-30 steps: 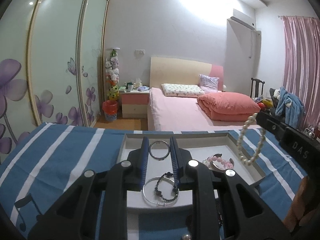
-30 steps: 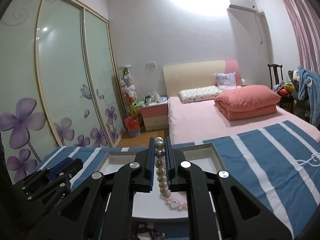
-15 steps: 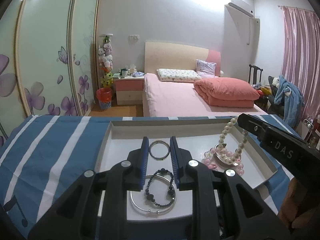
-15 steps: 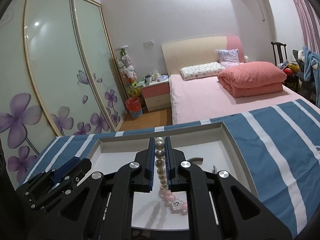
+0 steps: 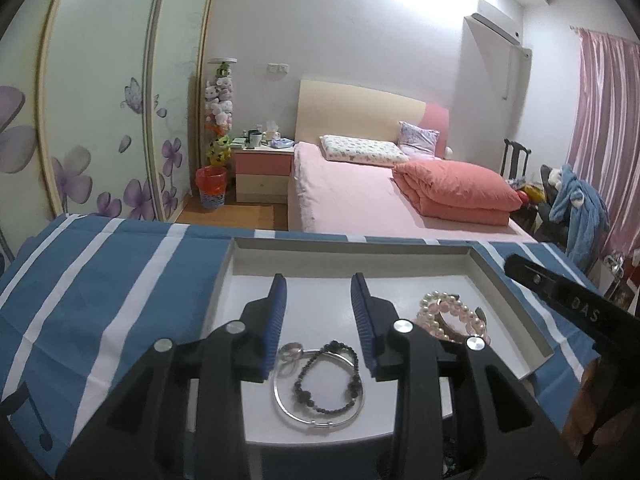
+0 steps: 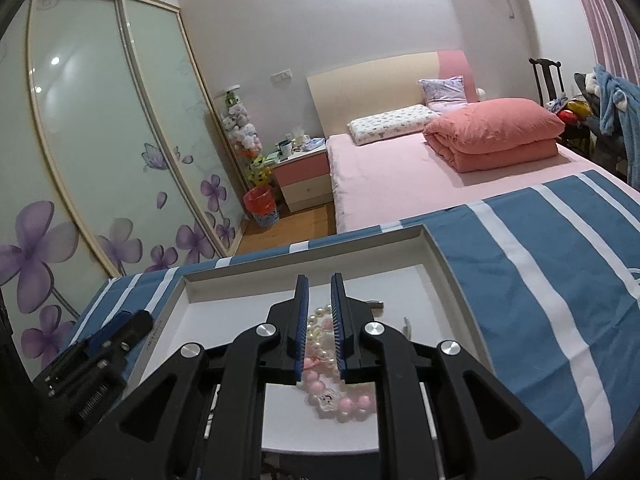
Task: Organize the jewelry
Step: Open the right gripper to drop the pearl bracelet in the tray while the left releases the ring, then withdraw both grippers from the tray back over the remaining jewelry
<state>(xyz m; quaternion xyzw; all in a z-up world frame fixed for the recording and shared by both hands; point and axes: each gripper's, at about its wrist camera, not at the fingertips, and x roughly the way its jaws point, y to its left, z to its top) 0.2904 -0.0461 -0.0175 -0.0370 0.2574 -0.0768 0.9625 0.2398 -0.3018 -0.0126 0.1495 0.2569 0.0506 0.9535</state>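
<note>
Jewelry lies in a shallow white tray (image 5: 516, 300) on the blue striped cloth (image 5: 120, 280). Near its front edge, a silver bangle (image 5: 320, 420) rings a dark beaded bracelet (image 5: 326, 384), with a small ring (image 5: 289, 356) touching its left side. A pearl bracelet (image 6: 320, 316) and pink bead bracelet (image 6: 340, 400) are heaped at the right. The left gripper (image 5: 319, 292) hovers above the ring, jaws opening and empty. The right gripper (image 6: 319, 292) shows a narrow gap, pearls lying below, seemingly unclamped. The gripper bodies hide the tray's front rim.
</note>
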